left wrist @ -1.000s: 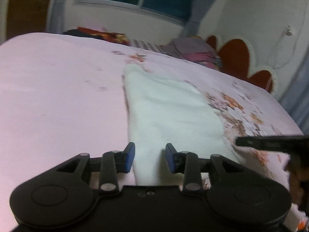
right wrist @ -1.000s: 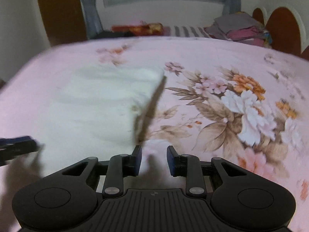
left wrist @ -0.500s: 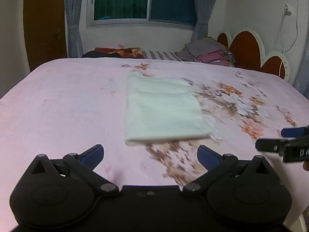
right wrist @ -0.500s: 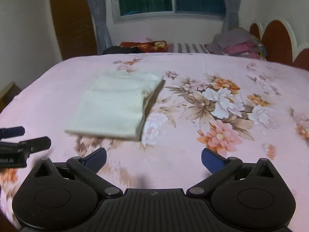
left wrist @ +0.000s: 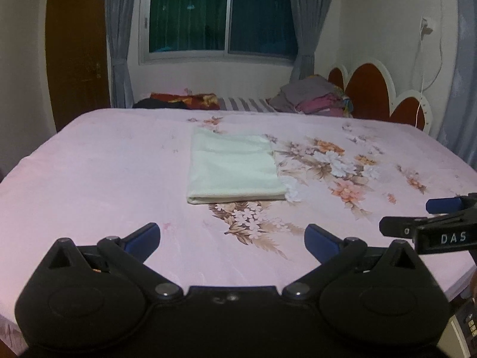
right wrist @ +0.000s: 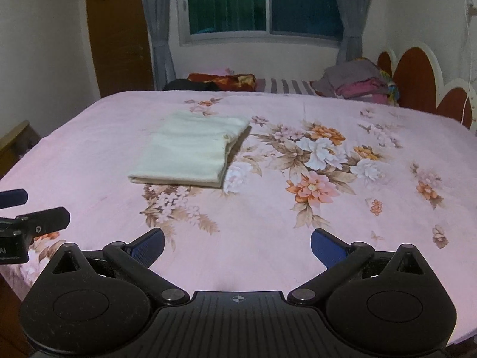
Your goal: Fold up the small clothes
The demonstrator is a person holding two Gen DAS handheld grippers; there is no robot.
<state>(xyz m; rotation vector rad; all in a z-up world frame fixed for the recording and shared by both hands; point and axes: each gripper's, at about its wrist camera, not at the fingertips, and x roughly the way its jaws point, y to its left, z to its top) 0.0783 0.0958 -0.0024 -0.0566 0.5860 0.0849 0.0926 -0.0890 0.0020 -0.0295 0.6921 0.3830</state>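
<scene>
Both grippers are now sitting back from the folded cream cloth, left gripper and right gripper jaws spread wide, empty, over the pink floral bedsheet.

Two wrist cameras above the bed's near edge.
Both face the far window, sharing the folded cloth mid-bed.
</scene>
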